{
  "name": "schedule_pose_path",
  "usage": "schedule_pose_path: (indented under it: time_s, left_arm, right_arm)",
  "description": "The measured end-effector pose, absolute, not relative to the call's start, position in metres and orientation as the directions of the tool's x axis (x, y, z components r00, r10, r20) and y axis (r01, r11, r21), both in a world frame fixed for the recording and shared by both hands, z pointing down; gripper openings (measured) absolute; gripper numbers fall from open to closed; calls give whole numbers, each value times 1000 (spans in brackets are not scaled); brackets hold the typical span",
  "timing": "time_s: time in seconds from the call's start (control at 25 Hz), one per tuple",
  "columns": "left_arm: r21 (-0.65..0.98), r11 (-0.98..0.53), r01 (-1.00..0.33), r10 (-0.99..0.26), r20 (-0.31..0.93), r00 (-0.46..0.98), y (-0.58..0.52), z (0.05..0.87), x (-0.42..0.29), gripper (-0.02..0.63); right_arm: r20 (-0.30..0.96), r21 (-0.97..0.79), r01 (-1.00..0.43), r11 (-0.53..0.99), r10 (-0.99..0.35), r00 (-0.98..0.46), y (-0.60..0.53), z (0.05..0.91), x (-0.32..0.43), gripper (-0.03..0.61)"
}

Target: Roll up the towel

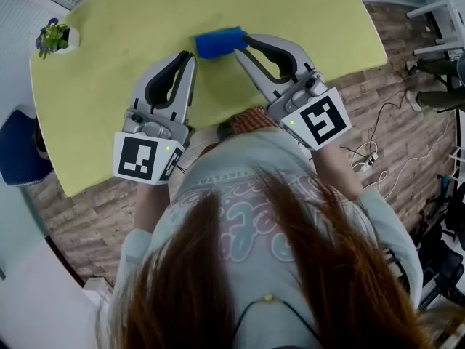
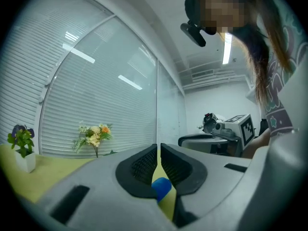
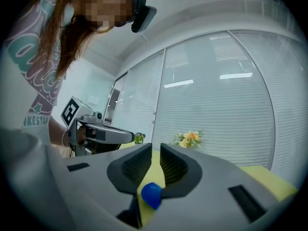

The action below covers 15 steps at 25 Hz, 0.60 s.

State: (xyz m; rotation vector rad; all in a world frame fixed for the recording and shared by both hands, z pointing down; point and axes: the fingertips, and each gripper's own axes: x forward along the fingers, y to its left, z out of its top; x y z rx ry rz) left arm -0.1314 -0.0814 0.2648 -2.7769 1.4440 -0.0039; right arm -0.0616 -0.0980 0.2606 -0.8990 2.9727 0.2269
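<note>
While I look steeply down in the head view, the blue towel (image 1: 220, 42) shows as a small, tight bundle toward the far side of the yellow-green surface (image 1: 109, 71). The left hand-held gripper (image 1: 192, 55) meets its left end and the right hand-held gripper (image 1: 240, 44) its right end. Both point away from me and angle in toward each other, so the towel spans the gap between their tips.

From the left gripper view, the left hand-held gripper (image 2: 159, 149) has its jaws drawn nearly together, with a blue fold of towel (image 2: 161, 186) pinched low between the pads. The right gripper view shows the same: the right hand-held gripper (image 3: 155, 149) is closed on a blue corner of towel (image 3: 150, 195), held near the base of the pads while the tips stand a sliver apart.

The bundle looks rolled rather than folded, though from this angle I can't be sure, and I can't tell whether it rests on the surface.

A potted plant (image 1: 53, 36) stands at the surface's far left corner, and flowers (image 2: 94, 136) stand by the blinds.
</note>
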Motion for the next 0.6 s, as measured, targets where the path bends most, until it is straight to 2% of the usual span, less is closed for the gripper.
schedule_pose_path:
  time_s: [0.28,0.6]
  left_arm:
    - [-35,-593,-805,-805,6,593,-80,265,-125,25]
    - [-8,-585,-811,-811,2,585,-84,266,-131,20]
  right_arm:
    - [-59,130,-573,809,-571,-819,-98,263,-61,9]
    - [-42,160,-570,806,-572,-819,-97,268,-59,6]
